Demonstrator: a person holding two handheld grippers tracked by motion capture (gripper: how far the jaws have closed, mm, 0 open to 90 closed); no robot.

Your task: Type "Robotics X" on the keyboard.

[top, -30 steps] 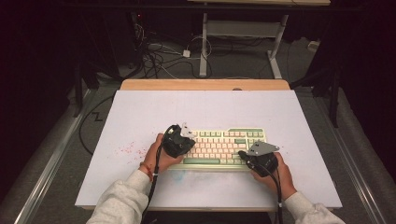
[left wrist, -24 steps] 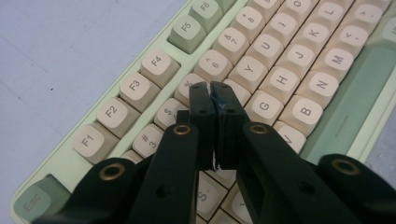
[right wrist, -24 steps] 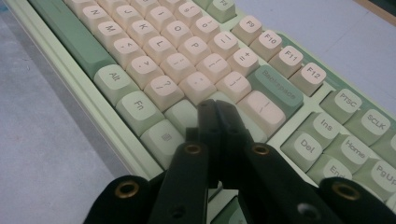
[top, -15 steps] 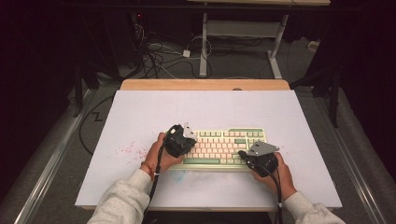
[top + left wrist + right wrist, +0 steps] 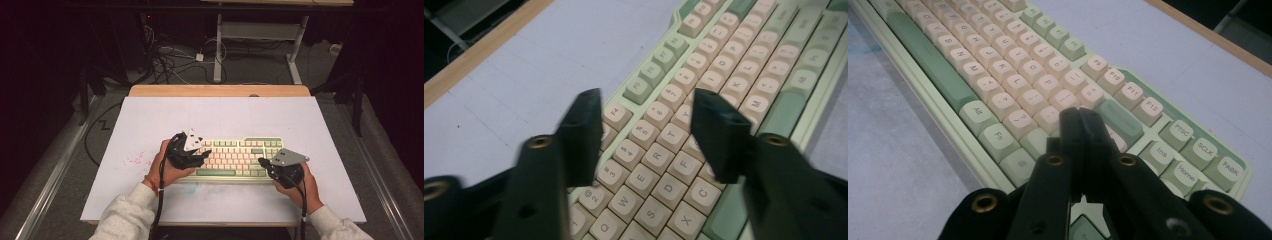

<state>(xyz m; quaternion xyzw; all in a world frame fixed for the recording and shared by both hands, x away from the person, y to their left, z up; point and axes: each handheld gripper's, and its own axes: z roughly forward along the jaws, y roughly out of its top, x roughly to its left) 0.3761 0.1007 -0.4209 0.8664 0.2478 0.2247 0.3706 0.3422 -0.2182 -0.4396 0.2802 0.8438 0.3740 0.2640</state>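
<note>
A pale green keyboard (image 5: pixel 235 157) with cream and green keys lies on the white table top (image 5: pixel 220 117). My left gripper (image 5: pixel 204 156) hovers over its left end with both jaws spread wide; between them I look down on the letter keys (image 5: pixel 651 150). My right gripper (image 5: pixel 261 163) sits over the keyboard's right part, jaws pressed together with nothing between them, tips just above the keys (image 5: pixel 1080 112) near the Enter area. A hand holds each gripper.
The keyboard's function keys (image 5: pixel 1128 87) and navigation keys (image 5: pixel 1193 145) run along its far edge. A wooden strip (image 5: pixel 220 90) borders the table's far side. Beyond it, cables (image 5: pixel 170 60) and a desk frame (image 5: pixel 260 35) stand on the dark floor. Faint red specks (image 5: pixel 135 160) mark the table at left.
The left gripper has shifted slightly right and forward over the keyboard's left end. The right gripper has stayed nearly in place.
</note>
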